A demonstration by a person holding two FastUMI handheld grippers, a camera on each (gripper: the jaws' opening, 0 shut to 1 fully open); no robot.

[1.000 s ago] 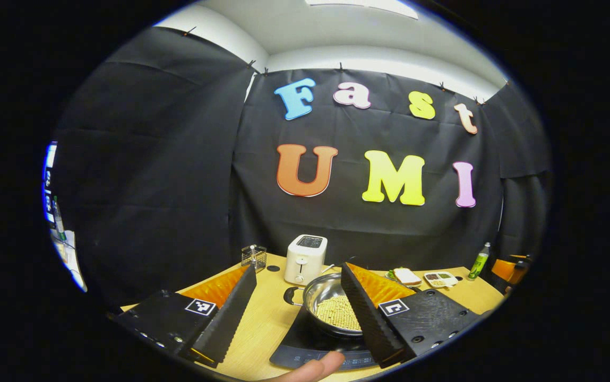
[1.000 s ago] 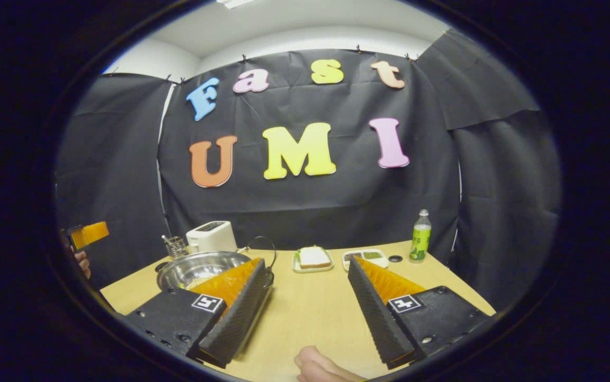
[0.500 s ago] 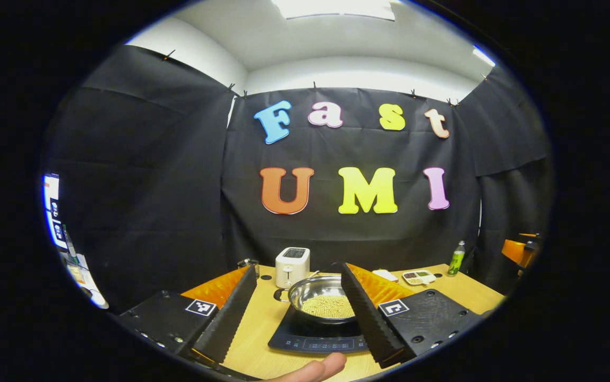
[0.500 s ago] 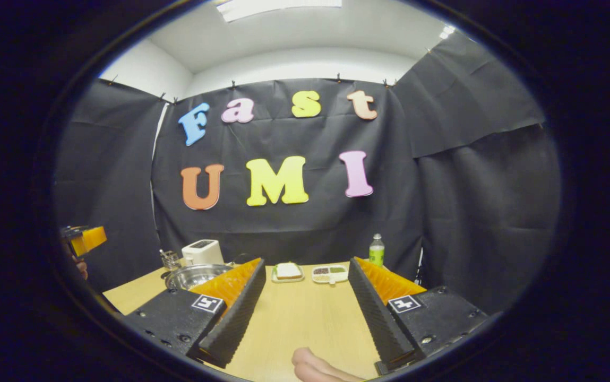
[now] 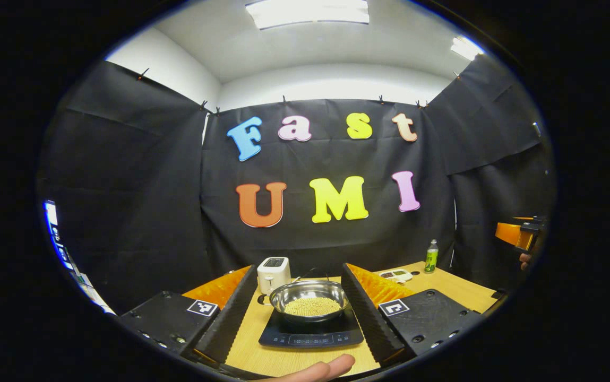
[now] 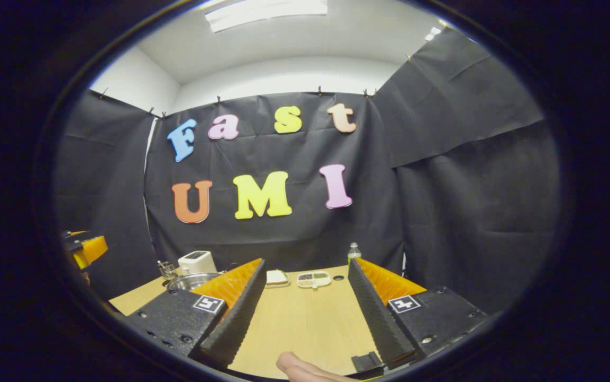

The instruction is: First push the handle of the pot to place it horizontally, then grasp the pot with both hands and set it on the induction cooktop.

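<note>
Pot (image 5: pixel 309 300) sits on the induction cooktop (image 5: pixel 311 334), filled with pale beans, seen between my left tongs (image 5: pixel 298 323), which are spread wide and hold nothing. My right tongs (image 6: pixel 305 331) are also spread, over bare counter (image 6: pixel 305 318). Toaster (image 5: pixel 273 273) stands just behind the pot; green bottle (image 5: pixel 431 256) well to the pot's right.

Ahead of me a shiny silver pot (image 5: pixel 308 293) of pale yellow beans (image 5: pixel 311 306) sits on a black induction cooktop (image 5: pixel 310 334), with a white toaster (image 5: pixel 273 273) and green bottle (image 5: pixel 431 257) on the light wood-grain table (image 6: pixel 305 318).
</note>
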